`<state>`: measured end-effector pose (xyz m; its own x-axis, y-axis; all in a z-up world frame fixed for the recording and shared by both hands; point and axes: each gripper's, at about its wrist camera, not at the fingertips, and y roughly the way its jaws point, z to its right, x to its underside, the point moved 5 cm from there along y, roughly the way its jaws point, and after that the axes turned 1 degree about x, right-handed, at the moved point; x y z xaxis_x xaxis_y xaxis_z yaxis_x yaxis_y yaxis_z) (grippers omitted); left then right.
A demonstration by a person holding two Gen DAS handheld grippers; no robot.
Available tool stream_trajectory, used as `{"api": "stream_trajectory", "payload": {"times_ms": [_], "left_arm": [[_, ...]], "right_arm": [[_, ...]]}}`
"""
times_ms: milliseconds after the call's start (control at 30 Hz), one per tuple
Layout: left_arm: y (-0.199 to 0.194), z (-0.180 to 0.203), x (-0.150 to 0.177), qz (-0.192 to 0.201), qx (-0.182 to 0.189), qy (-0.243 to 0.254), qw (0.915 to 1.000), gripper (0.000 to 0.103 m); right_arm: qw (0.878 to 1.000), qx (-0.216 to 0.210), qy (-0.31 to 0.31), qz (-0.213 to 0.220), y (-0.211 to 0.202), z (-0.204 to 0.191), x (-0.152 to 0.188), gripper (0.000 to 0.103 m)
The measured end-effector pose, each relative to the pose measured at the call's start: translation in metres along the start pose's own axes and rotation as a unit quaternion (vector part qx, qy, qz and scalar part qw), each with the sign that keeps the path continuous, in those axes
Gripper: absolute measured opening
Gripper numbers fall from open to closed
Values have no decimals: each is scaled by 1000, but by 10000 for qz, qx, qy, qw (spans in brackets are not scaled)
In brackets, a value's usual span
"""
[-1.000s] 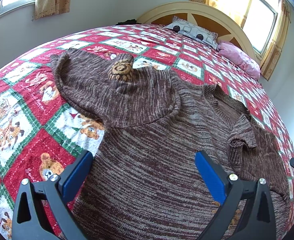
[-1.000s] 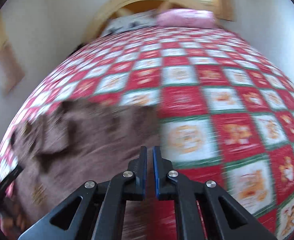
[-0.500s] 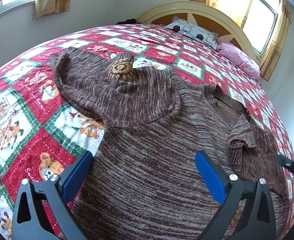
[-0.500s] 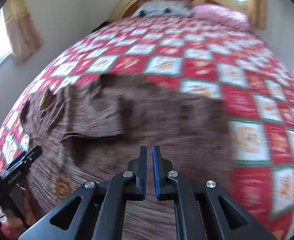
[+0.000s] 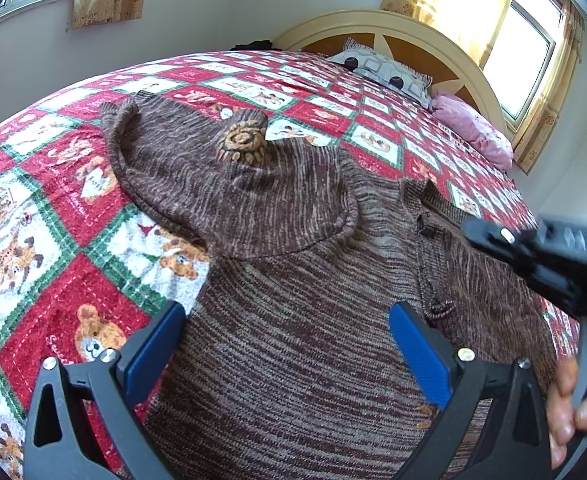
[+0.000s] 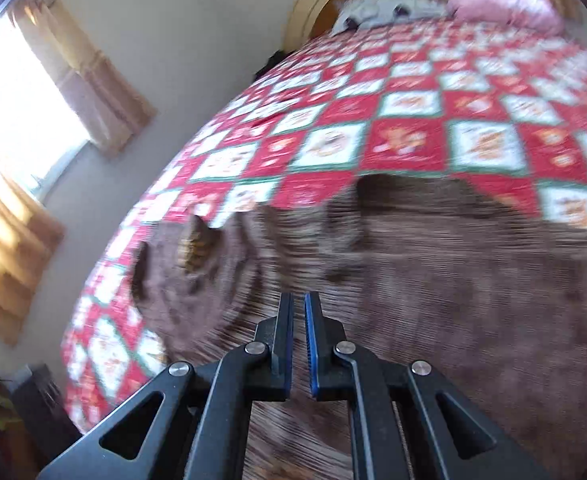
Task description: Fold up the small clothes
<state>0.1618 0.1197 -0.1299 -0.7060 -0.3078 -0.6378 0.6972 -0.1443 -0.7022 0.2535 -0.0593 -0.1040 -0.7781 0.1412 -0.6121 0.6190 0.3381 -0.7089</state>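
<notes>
Left wrist: one brown sweater (image 5: 293,300), two pillows; left gripper (image 5: 285,344) wide, right gripper (image 6: 298,344) closed, empty.

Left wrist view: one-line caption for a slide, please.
Open left claw hovers over a brown knit sweater spread on a red patchwork quilt.

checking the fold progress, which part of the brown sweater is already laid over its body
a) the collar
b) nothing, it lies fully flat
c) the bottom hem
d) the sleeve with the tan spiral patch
d: in the left wrist view the sleeve with the spiral patch lies folded across the upper part of the brown sweater on the quilt.
</notes>
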Motion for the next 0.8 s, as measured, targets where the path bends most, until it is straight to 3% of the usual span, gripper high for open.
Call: {"api": "stream_trajectory", "payload": {"times_ms": [133,200,267,367,467,533,633,700,800], "left_arm": [[0,0,0,-10,21,-21,10000,103],[1,-1,-1,-20,55,-53,10000,103],[-1,-3,-2,-53,141,-94,9998,103],[-8,-17,-15,-103,-31,-136,9999,103],[-27,-46,-48,314,-500,-241,9980,103],[-33,-71,-76,534,-724,-517,9946,103],[-20,-106,-113,468,-1077,-890,9891,103],[3,-122,-127,140,-1265,-1093,9858,103],[39,-127,-136,-375,-1252,-1249,9835,103]], "right_arm": [[9968,736,-296,-100,-5,19,24,6],[9954,863,-264,-317,8,28,40,6],[9954,869,-401,80,7,32,52,6],[9927,1043,-589,158,1,27,58,9],[9915,974,-839,219,1,18,62,35],[9906,927,-975,260,1,13,64,67],[9886,932,-1115,388,-3,8,66,70],[9880,1012,-1105,379,-1,7,66,70],[9893,1026,-1011,221,5,11,66,70]]}}
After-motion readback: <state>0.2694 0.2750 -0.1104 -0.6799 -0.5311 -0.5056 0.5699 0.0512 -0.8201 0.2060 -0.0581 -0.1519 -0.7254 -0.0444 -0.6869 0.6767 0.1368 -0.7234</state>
